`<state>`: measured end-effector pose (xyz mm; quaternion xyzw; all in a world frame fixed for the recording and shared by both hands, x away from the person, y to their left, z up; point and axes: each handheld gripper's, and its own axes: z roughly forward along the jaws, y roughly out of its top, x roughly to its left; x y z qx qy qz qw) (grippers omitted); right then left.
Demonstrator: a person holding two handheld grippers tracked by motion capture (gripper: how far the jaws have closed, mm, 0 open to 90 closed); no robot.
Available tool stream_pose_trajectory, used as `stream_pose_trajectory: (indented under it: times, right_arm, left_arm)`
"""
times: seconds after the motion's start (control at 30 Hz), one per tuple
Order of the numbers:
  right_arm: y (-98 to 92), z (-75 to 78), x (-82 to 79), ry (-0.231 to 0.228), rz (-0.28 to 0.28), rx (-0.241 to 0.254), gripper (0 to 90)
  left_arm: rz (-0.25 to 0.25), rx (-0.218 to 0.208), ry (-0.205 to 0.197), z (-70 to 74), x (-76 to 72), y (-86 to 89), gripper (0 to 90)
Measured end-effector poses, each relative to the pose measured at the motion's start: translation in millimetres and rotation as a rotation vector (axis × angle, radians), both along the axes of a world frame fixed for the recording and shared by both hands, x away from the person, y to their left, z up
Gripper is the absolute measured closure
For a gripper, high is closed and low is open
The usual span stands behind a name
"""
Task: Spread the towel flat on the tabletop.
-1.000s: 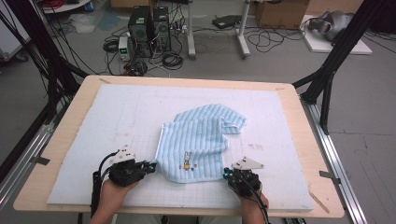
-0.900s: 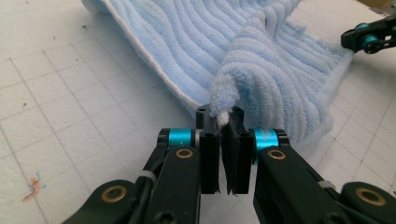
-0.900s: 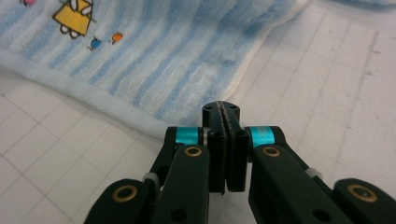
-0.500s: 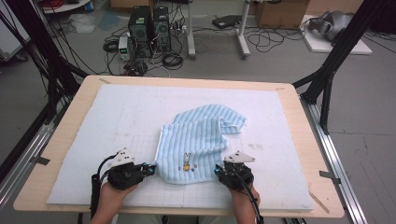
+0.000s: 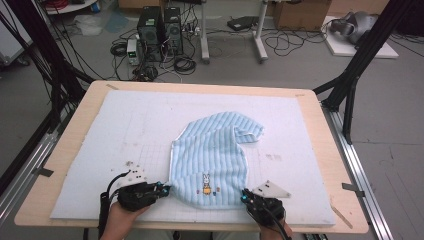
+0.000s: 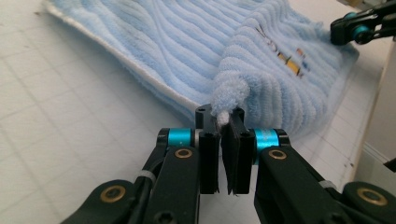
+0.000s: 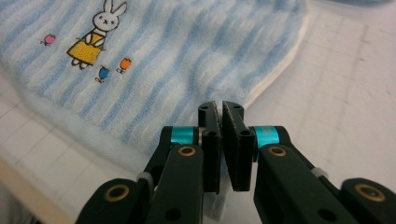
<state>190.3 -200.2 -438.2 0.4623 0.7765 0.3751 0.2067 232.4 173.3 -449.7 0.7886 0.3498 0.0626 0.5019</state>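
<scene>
Lab: black rig frame (image 5: 360,65), floor cables (image 5: 295,42), computers (image 5: 160,27)

— What's beyond your table (image 5: 327,150)?
— Grey floor (image 5: 400,130), tangled cables (image 5: 295,42), two computer towers (image 5: 160,27), a cardboard box (image 5: 300,14), and black frame legs (image 5: 357,65) beside you.

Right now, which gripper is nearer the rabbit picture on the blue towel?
Right. The right gripper sits shut at the towel's near right corner, closer to the rabbit picture; the left gripper pinches the near left corner.
</scene>
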Motion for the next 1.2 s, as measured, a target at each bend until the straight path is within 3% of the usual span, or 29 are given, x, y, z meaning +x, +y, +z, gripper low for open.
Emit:
stream_pose_trajectory:
  times: [0.17, 0.27, 0.33, 0.43, 0.53, 0.6, 0.67, 0.77, 0.93, 1.03, 1.07, 1.13, 1.2]
  right_arm:
    - [-12.4, 3.2, -22.7, -0.002, -0.039, -0.001, 85.9]
    - [-15.0, 4.7, -35.6, -0.003, -0.051, -0.018, 85.8]
    - [-15.4, 4.2, -42.5, -0.007, -0.053, -0.049, 85.5]
    - [-19.2, 6.1, -43.4, -0.022, -0.069, -0.019, 78.1]
    - [-21.4, 11.4, -33.1, -0.066, -0.106, 0.059, 49.5]
    - [-22.5, 14.8, -24.6, -0.091, -0.137, 0.094, 38.1]
    - [-24.6, 17.3, -12.9, -0.107, -0.144, 0.102, 37.0]
    - [-26.9, 18.7, 4.6, -0.108, -0.140, 0.069, 39.0]
    - [-26.1, 17.4, 29.9, -0.114, -0.103, 0.037, 37.8]
    - [-20.1, 14.7, 49.8, -0.080, -0.068, 0.025, 35.6]
    - [-17.0, 13.5, 56.6, -0.064, -0.058, 0.026, 32.7]
    - [-10.9, 10.0, 68.9, -0.030, -0.040, 0.043, 28.0]
    - [-5.0, 5.7, 76.2, -0.018, -0.016, 0.030, 21.5]
  left_arm:
    - [-0.070, -0.007, 0.010, 0.6, -8.4, -4.4, 84.6]
    - [-0.113, -0.042, 0.028, 0.5, -12.8, -5.5, 83.1]
    - [-0.091, -0.054, 0.008, 2.6, -14.6, -4.4, 72.5]
    - [-0.010, -0.067, -0.012, 6.5, -8.8, 0.5, 60.1]
    - [0.068, -0.069, -0.024, 12.6, 4.0, 5.6, 52.1]
    - [0.111, -0.072, -0.037, 18.2, 13.2, 8.4, 49.6]
    - [0.139, -0.075, -0.050, 23.8, 22.2, 10.7, 46.9]
    - [0.172, -0.053, -0.049, 28.2, 35.6, 11.8, 44.8]
    - [0.219, -0.034, -0.040, 25.2, 51.9, 9.3, 43.3]
    - [0.203, 0.020, 0.014, 19.7, 64.6, -0.4, 43.4]
    - [0.196, 0.029, 0.017, 17.6, 67.8, -5.2, 42.7]
    - [0.209, 0.068, -0.015, 13.9, 71.7, -13.2, 38.1]
    - [0.231, 0.086, -0.004, 8.9, 75.9, -18.2, 37.6]
